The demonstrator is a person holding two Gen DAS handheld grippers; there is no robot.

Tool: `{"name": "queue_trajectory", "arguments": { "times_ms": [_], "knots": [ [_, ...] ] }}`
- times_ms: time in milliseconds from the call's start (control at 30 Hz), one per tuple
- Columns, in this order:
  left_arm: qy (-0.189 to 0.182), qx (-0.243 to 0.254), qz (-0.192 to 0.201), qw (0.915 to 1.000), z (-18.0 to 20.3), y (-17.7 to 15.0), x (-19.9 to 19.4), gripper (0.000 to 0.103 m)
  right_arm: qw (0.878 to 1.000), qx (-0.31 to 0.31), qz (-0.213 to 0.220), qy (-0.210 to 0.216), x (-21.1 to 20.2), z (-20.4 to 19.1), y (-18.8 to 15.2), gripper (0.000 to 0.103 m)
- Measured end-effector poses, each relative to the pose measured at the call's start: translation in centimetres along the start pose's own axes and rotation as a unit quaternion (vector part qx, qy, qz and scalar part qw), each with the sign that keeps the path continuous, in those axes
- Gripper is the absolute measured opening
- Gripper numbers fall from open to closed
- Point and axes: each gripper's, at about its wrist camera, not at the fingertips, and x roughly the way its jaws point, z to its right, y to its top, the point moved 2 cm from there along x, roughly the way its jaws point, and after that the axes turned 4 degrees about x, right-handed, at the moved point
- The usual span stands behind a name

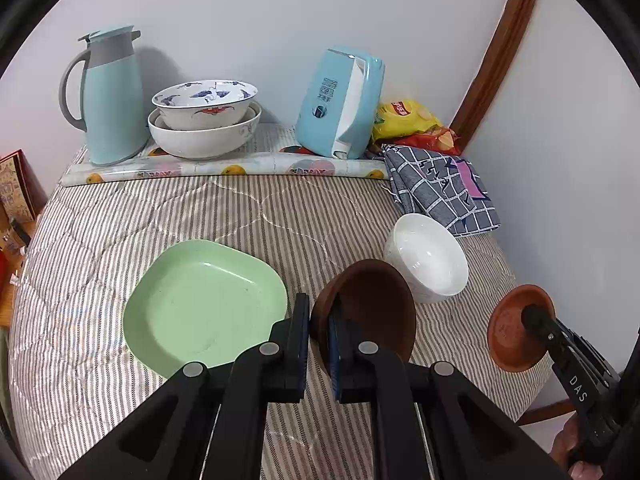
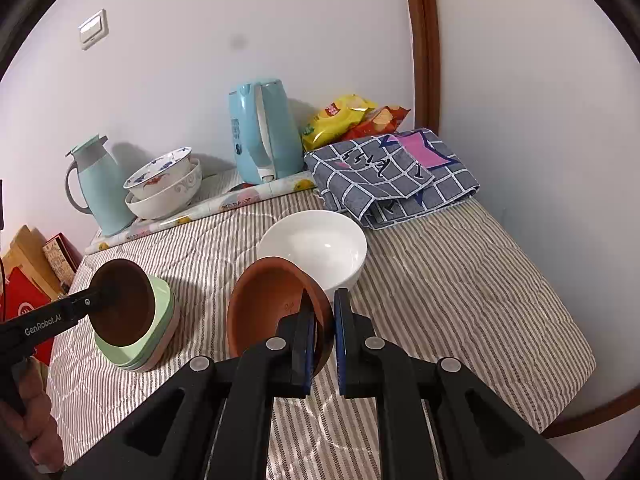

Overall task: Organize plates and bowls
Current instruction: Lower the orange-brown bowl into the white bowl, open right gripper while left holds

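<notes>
Brown clay is what we carry in both hands: our left tool (image 1: 320,330) pinches the rim of a dark brown bowl (image 1: 372,312), tilted on edge above the striped table (image 1: 240,208); our right tool (image 2: 323,322) pinches the rim of a lighter terracotta bowl (image 2: 272,308), also tilted and clear of the cloth; each pair of jaws is pressed onto the thin wall it grips. In the left wrist view the right tool shows at the right edge, holding its terracotta bowl over the table's near right corner; in the right wrist view the left tool reaches in from the left, its dark bowl hanging just above the green plates (image 2: 156,344). Those plates sit stacked toward the near left of the table; a white bowl (image 2: 316,248) rests on the cloth toward the right, just behind the terracotta bowl. Along the far edge stand a pale blue jug (image 1: 110,96) at the left corner, two nested patterned bowls (image 1: 204,120) beside it, and a blue kettle (image 1: 340,104) farther right; a checked cloth (image 1: 436,188) and snack bags (image 1: 404,120) fill the far right corner.
</notes>
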Motion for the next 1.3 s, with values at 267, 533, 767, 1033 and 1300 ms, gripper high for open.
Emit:
{"name": "queue_trajectory", "arguments": {
  "times_ms": [267, 533, 767, 1033, 1300],
  "knots": [
    [0.006, -0.005, 0.0, 1.0, -0.9, 0.8, 0.3, 0.009, 1.0, -0.004, 0.0, 0.0, 0.9, -0.4, 1.2, 0.009],
    [0.012, -0.016, -0.005, 0.9998, -1.6, 2.4, 1.8, 0.009, 1.0, -0.012, -0.005, -0.004, 3.3, -0.5, 3.0, 0.009],
    [0.013, -0.005, -0.017, 0.9998, -1.3, 3.5, 4.3, 0.009, 1.0, -0.014, -0.02, -0.008, 6.4, -0.2, 3.9, 0.009],
    [0.015, -0.008, -0.037, 0.9992, -1.7, 3.9, 7.2, 0.009, 0.999, -0.015, -0.045, -0.014, 11.2, 0.3, 4.8, 0.009],
    [0.015, -0.01, -0.04, 0.999, -2.3, 4.6, 8.6, 0.009, 0.996, -0.029, -0.08, -0.016, 15.5, -0.1, 4.5, 0.009]
  ]
}}
